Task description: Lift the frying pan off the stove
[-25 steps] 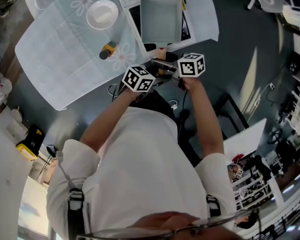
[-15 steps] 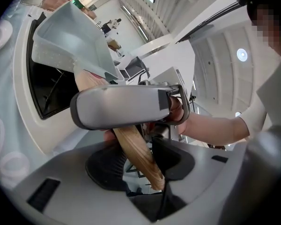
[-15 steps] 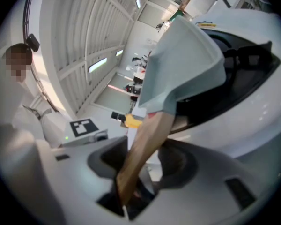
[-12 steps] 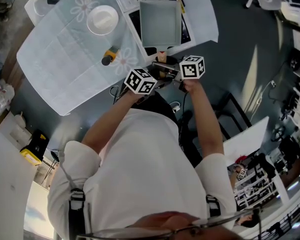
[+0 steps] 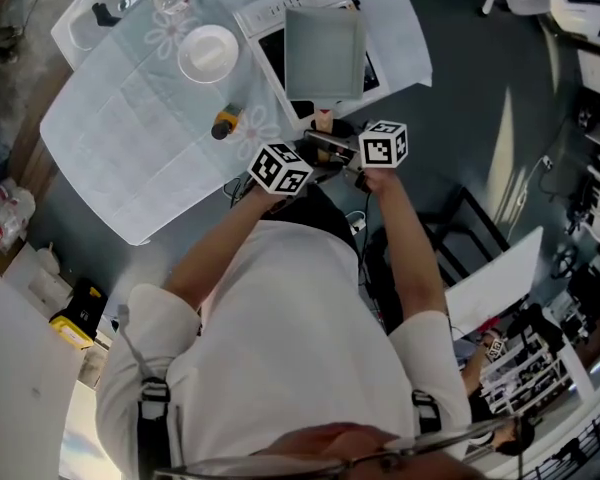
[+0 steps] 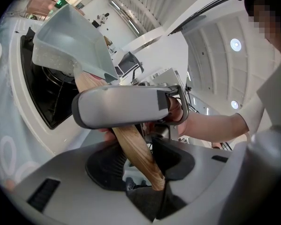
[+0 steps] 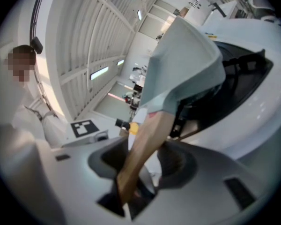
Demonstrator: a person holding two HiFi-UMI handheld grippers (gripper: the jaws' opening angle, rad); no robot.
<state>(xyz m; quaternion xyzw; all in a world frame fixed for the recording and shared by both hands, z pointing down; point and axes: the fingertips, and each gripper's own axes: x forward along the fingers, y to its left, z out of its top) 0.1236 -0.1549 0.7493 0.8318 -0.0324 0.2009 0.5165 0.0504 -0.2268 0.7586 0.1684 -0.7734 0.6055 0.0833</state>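
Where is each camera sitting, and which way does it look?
Head view: on the person's head, facing steeply down at the table and frying pan; their shirt and arms show.
Left gripper view: on the left gripper, facing along its jaws at the wooden handle; the right hand shows beyond.
Right gripper view: on the right gripper, facing along its jaws at that handle; the shirt shows left.
Shared: both gripper views show the handle clamped, their jaws having just been closing, with pan and stove beyond.

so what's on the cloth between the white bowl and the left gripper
A small yellow and black object, seen in the head view. The left gripper has just been closing its jaws on the wooden handle.
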